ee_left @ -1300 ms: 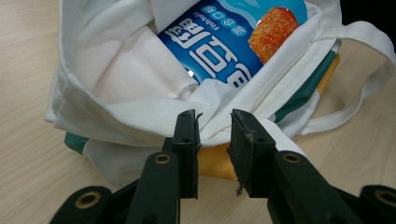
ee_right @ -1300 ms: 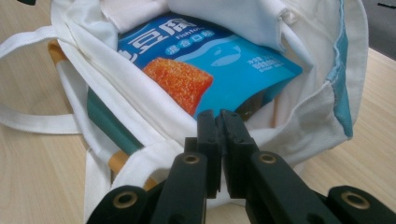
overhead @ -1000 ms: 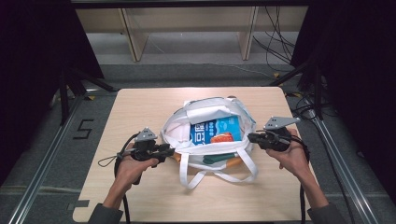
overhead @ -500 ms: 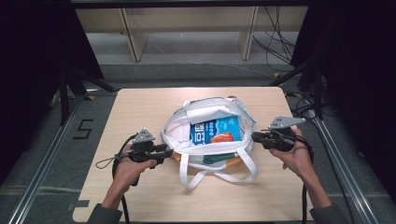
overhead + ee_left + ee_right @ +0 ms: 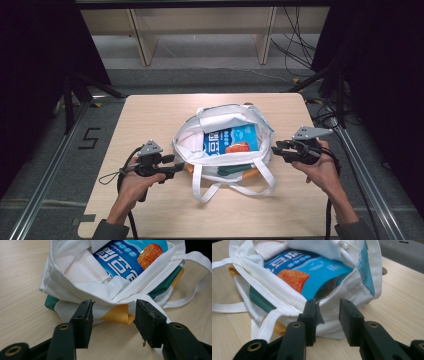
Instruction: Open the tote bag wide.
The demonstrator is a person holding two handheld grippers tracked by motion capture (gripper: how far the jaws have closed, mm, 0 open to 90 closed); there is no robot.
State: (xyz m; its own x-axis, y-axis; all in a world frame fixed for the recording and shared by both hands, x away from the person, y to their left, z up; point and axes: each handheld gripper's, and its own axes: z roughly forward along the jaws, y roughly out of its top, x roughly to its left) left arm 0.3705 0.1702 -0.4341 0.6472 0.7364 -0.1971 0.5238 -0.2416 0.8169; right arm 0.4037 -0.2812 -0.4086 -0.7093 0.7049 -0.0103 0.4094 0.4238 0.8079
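A white tote bag [image 5: 220,125] with green and orange patches lies open at the middle of the wooden table [image 5: 150,115]. Inside it is a blue snack packet [image 5: 231,140] with an orange picture. The bag's white straps [image 5: 235,187] trail toward the near edge. My left gripper [image 5: 179,167] is at the bag's left side, open, its jaws just short of the bag's rim [image 5: 105,293] with nothing between them. My right gripper [image 5: 275,150] is at the bag's right side, also open, and close to the cloth [image 5: 352,285]. The packet [image 5: 312,272] shows behind the right jaws.
Dark cables [image 5: 327,117] lie off the table's right edge beside a metal rail [image 5: 365,170]. A floor mark "5" [image 5: 90,137] sits to the left. Wooden shelf legs [image 5: 142,42] stand beyond the far edge.
Both grippers have drifted slightly outward from the bag, the right one to the right and the left one back toward the person. The bag has not moved.
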